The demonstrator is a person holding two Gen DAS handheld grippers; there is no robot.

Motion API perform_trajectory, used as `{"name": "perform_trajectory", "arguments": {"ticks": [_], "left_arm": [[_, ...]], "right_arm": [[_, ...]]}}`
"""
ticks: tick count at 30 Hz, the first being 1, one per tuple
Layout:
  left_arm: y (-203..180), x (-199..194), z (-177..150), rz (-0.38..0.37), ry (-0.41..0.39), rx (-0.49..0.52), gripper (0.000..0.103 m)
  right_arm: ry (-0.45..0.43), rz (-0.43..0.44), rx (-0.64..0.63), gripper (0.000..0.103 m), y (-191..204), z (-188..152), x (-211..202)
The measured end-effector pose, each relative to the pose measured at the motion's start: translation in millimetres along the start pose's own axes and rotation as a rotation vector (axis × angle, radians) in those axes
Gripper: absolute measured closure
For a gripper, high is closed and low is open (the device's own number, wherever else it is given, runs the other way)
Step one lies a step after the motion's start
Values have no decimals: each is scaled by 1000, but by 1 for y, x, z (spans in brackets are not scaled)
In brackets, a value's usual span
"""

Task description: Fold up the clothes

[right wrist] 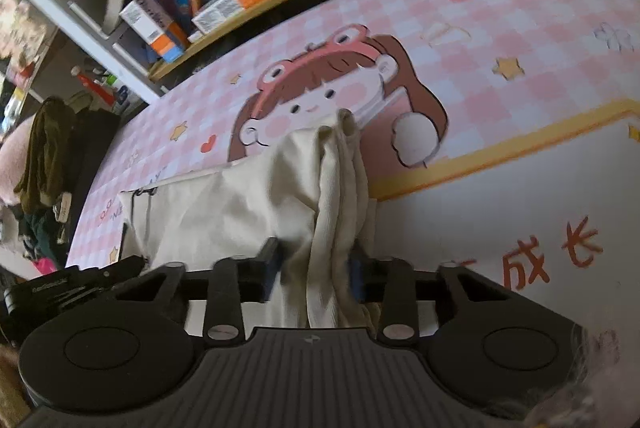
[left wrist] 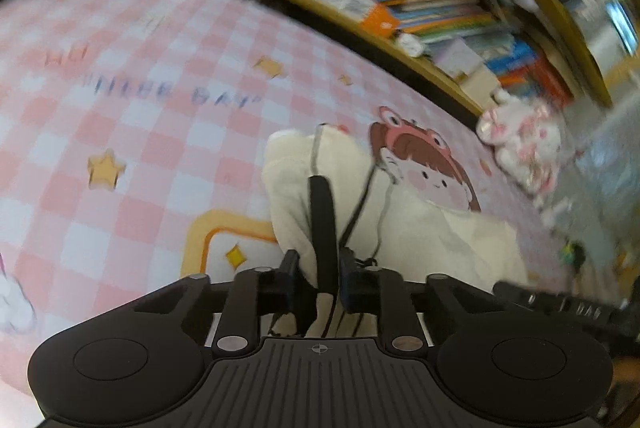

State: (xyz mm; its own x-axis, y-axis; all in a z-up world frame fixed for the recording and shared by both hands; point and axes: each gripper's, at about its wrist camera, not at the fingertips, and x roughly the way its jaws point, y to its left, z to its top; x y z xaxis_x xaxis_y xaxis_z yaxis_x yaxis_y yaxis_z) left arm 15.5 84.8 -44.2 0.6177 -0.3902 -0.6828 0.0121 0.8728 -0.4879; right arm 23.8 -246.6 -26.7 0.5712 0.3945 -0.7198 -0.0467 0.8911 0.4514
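Note:
A cream garment [left wrist: 404, 224] with a black strap and thin black cords lies over the pink checked cartoon mat [left wrist: 120, 132]. My left gripper [left wrist: 320, 280] is shut on the cream garment, its blue pads pinching the fabric and the black strap. In the right wrist view the same cream garment [right wrist: 240, 204] is bunched into folds, and my right gripper [right wrist: 316, 268] is shut on that bunch. The cloth stretches leftward from there toward the other gripper's black body [right wrist: 68, 288].
A wooden bookshelf [left wrist: 400, 0] packed with colourful books runs along the mat's far side. A pink and white plush toy [left wrist: 520, 144] sits near the mat edge. Dark clothes [right wrist: 48, 156] hang at the left in the right wrist view. The mat [right wrist: 520, 40] continues to the right.

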Motion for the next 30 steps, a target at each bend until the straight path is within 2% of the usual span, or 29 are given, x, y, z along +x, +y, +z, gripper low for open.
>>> {"name": "perform_trajectory", "arguments": {"ticks": [2,4,7,10,13,17,19,21,24,26,30], "left_arm": [[-10,-5,0,12,-15,65,86],[-6,-4,1,3,-3,49,85],[6,0,3,-21,23,-18,78],[11,5,4,-26,52,-44,71],[17,10,4,-39,67,-82,63],[18,11,3,-67,65,-95,61],[17,13,3,-74,63,-95,64],[15,12,4,-78,57,-88,66],[11,9,5,-80,40,-68,82],[8,6,6,-81,29,-54,87],[2,1,8,-84,7,-26,89]], "right_arm": [[-21,-17,-81,82,11,0,-5],[-42,-19,-129,82,15,-2,-9],[-30,-14,-71,81,4,-2,-5],[-22,-28,0,63,-6,0,-3],[-12,-22,42,54,-13,2,-2],[14,11,106,54,-21,1,5],[12,29,116,54,-21,1,7],[24,41,104,58,-18,2,10],[47,45,75,67,-11,3,15],[44,35,54,75,-6,3,14],[-14,35,-4,80,4,2,0]]}}
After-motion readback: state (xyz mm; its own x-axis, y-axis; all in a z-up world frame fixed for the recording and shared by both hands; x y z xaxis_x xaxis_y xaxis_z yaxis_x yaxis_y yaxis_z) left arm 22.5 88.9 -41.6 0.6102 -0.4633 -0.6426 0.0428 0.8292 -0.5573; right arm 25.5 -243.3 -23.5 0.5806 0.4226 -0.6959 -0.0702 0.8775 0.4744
